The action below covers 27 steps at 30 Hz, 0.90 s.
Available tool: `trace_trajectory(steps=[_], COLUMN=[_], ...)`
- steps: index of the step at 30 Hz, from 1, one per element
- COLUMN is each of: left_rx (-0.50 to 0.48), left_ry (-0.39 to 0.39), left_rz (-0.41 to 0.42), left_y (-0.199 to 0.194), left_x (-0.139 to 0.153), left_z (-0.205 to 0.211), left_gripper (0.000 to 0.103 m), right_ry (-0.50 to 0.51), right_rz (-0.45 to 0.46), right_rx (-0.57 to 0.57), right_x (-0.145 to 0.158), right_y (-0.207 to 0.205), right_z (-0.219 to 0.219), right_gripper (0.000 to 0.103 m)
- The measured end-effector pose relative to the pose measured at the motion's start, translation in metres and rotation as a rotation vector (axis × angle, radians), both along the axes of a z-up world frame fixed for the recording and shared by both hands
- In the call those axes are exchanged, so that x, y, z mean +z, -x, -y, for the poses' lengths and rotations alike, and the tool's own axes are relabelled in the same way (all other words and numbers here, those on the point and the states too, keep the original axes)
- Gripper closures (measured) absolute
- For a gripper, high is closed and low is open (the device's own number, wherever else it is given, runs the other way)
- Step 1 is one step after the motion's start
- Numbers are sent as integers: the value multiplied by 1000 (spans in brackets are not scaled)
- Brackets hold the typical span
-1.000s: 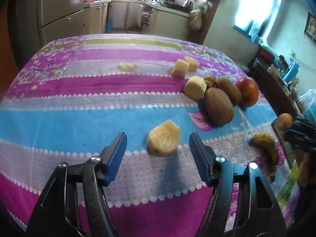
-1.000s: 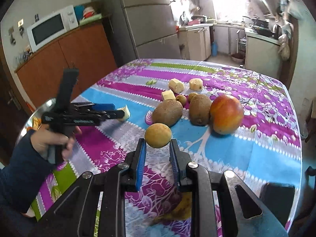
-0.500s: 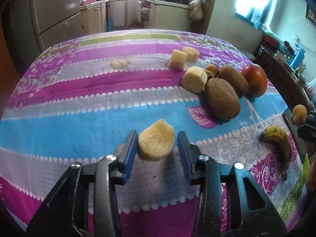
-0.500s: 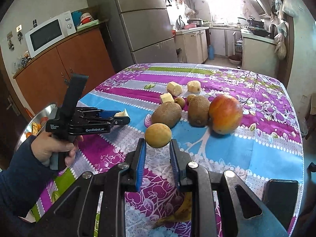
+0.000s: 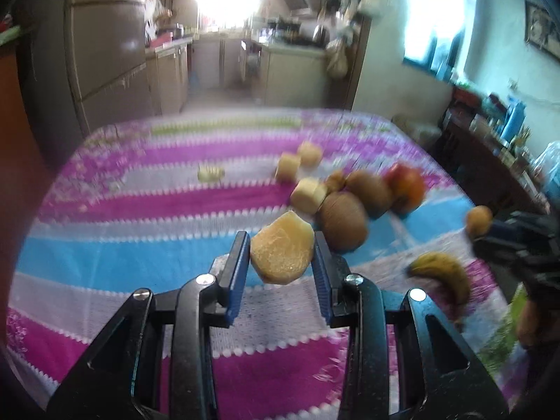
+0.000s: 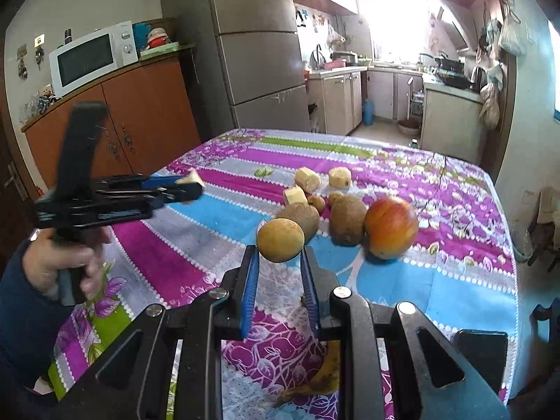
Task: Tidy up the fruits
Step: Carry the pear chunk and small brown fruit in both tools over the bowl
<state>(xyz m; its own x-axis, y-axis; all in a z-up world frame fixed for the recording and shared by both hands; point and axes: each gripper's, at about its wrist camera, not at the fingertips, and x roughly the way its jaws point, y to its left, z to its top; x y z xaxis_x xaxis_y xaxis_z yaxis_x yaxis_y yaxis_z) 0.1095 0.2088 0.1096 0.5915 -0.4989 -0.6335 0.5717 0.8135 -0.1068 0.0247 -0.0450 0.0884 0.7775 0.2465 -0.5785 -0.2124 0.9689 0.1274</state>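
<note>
Left wrist view: left gripper (image 5: 281,257) now clenched on the pale peeled fruit chunk (image 5: 281,252), jaws pressed to both its sides where a second ago they stood wide around it on the table (image 5: 115,252); chunk now lifted clear of the cloth, so pickup looks done and carrying begun. Heavily blurred by motion: kiwis (image 5: 344,222), red apple (image 5: 406,189) and other pale chunks (image 5: 308,194) only roughly readable; banana (image 5: 442,278) smeared, right-hand tool cut off at the edge. Right wrist view: right gripper (image 6: 280,267) clenched on a small round yellow-brown fruit (image 6: 280,240), held above the table as before, no change in grip. Left tool seen raised at left, chunk mostly hidden between its jaws. Banana largely hidden under the gripper body. No bowl or tray clearly visible, so destination for either fruit impossible to tell.
</note>
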Motion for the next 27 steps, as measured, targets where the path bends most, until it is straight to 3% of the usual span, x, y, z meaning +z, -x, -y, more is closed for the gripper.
trace_trajectory(steps=[8,15,21,27], left_rx=[36,168,335,490], left_ry=[80,113,122,124], left_rz=[111,198,232,198], left_y=[50,82,100,110], left_x=[55,90,100,84], left_z=[-52,-132,-218,-291], left_gripper=[68,68,68,67], right_ry=[22,45,35,42], right_rz=[58,125,154,133], right_rx=[57,179,308,450], right_x=[32,69,90,92], right_y=[7,9,5,-3], right_z=[-44,-115,-185,-265], right_gripper=[76,76,76,76])
